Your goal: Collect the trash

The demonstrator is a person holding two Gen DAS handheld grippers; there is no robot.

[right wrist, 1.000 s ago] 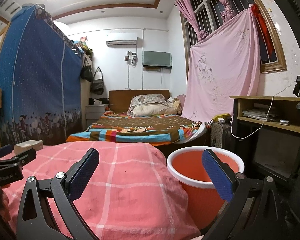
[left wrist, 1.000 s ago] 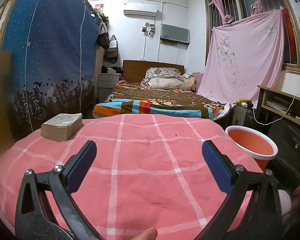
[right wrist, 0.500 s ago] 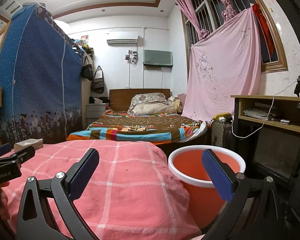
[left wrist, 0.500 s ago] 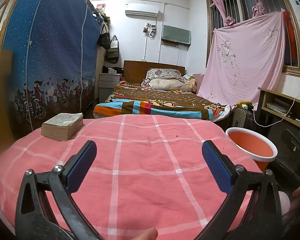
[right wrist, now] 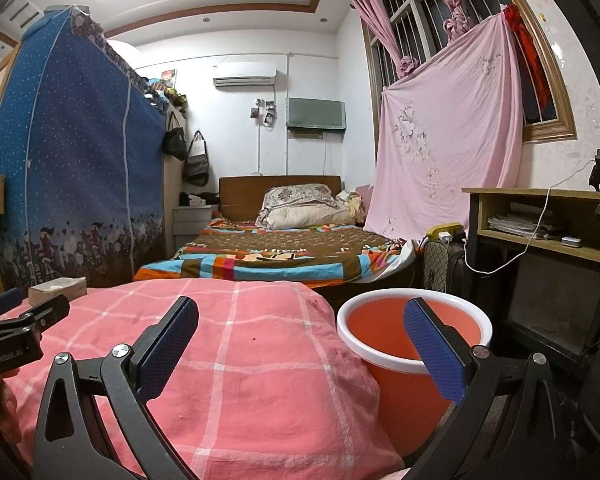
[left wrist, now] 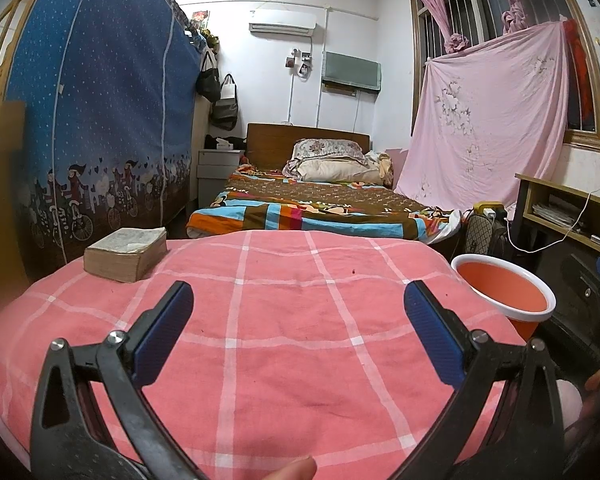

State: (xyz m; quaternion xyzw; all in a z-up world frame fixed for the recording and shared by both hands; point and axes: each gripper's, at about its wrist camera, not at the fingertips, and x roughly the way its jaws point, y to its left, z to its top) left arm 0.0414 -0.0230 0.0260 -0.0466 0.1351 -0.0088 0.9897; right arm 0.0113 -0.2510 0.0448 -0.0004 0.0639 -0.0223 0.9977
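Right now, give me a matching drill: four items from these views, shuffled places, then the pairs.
Items:
1. book
2. orange bin
3. pillows
4. pink sheet

Places:
A. hung across the window
B. at the head of the far bed
C. far left corner of the pink checked cover
D. on the floor just right of that cover

Pairs: 1-C, 2-D, 3-B, 4-A

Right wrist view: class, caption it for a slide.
Open right gripper over pink checked blanket, orange bin beside it.
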